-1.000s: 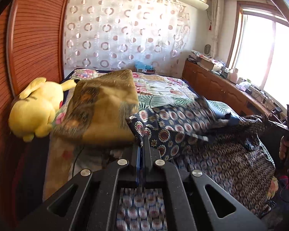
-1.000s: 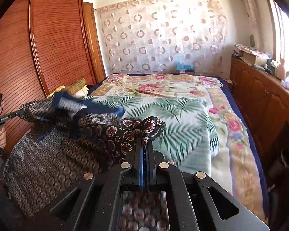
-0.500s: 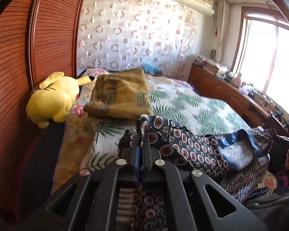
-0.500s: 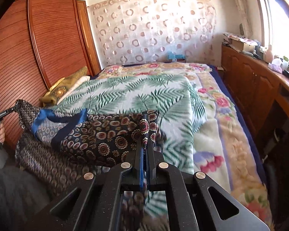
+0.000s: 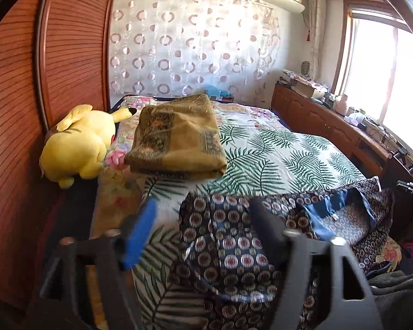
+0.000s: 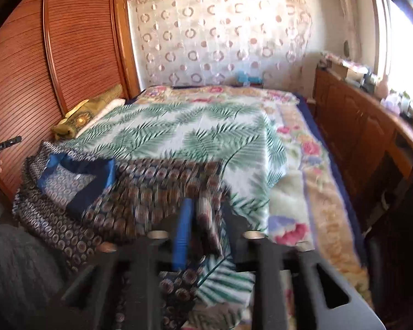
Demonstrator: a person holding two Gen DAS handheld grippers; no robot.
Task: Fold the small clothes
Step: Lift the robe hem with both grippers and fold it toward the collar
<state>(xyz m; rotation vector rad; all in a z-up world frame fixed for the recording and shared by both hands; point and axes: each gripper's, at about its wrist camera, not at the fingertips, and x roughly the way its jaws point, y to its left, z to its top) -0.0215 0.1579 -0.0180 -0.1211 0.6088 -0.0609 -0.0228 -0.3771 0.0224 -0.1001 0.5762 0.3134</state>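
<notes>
Navy medallion-print garment (image 5: 242,242), thin, limp and likely slippery, lies spread on the bed's near edge (image 5: 303,159); both left gripper (image 5: 206,228) and right gripper (image 6: 206,214) are spread apart, so pinch at hems or corners.

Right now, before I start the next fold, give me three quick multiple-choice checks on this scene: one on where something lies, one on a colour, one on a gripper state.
1. Where does the folded olive-gold cloth lie?
A. On the bed beside the yellow plush toy
B. On the wooden sideboard
C. On the floor

2. What colour is the collar band of the patterned garment?
A. Red
B. Blue
C. White

3. How does the left gripper stand?
A. Shut on the garment
B. Shut on the quilt
C. Open, holding nothing

Answers: 1 A, the cloth sits on the bed next to the yellow plush toy. 2 B, the band around the neck opening is plain blue. 3 C, its fingers are spread wide apart with the garment lying loose below them.
</notes>
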